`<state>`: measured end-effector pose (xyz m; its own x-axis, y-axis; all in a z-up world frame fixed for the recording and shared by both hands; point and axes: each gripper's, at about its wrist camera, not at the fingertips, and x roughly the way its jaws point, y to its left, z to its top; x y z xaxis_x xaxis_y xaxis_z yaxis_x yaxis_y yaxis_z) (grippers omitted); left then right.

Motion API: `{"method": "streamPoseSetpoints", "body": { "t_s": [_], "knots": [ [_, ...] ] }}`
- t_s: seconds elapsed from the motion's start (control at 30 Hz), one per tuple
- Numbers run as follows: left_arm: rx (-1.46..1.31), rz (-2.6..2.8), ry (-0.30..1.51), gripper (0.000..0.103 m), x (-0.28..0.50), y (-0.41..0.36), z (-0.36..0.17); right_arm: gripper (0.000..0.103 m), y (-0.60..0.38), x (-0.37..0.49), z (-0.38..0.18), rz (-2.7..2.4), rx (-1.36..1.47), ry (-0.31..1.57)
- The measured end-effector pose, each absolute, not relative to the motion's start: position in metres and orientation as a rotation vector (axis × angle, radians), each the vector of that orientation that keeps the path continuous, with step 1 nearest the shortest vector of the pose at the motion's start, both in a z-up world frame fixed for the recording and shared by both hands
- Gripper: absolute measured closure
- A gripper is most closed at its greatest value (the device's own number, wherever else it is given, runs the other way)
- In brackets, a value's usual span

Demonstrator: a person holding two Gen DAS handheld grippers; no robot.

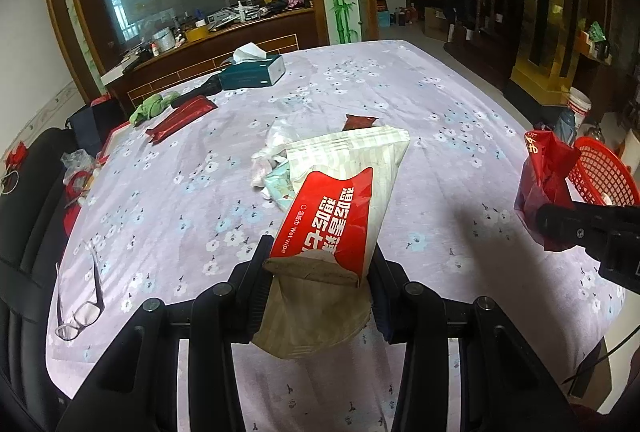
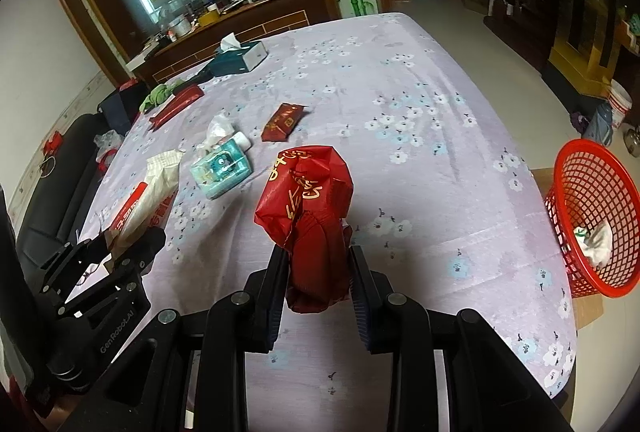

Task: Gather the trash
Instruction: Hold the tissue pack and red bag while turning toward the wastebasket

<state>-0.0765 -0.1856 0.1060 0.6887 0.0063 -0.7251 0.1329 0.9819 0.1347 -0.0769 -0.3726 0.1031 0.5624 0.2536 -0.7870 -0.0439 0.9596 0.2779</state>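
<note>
Wipes pack [image 1: 340,216] in left fingers [image 1: 256,280], red wrapper [image 2: 308,216] in right fingers [image 2: 362,296].

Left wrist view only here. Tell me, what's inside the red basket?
Observer: Crumpled white paper lies in the basket; I see nothing else in it.
Operator: What's hidden behind my wipes pack?
Observer: A teal pack lies flat, with a small bottle just beyond it.
Operator: And farther back?
Observer: A dark red packet with gold print lies flat on the cloth.
</note>
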Motion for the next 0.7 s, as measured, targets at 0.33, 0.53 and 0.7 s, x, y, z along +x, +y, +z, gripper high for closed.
{"method": "streamPoseSetpoints", "body": {
  "t_s": [0.33, 0.53, 0.7],
  "knots": [
    [0.209, -0.091, 0.808, 0.061, -0.074, -0.2, 0.104, 0.071, -0.385, -0.077, 0.102, 0.152, 0.259, 0.962],
    [0.226, -0.1, 0.81, 0.061, -0.073, -0.207, 0.102, 0.071, -0.392, -0.078, 0.1, 0.137, 0.274, 0.965],
    [0.239, -0.11, 0.813, 0.061, -0.072, -0.214, 0.1, 0.071, -0.398, -0.08, 0.1, 0.128, 0.282, 0.964]
  ]
}}
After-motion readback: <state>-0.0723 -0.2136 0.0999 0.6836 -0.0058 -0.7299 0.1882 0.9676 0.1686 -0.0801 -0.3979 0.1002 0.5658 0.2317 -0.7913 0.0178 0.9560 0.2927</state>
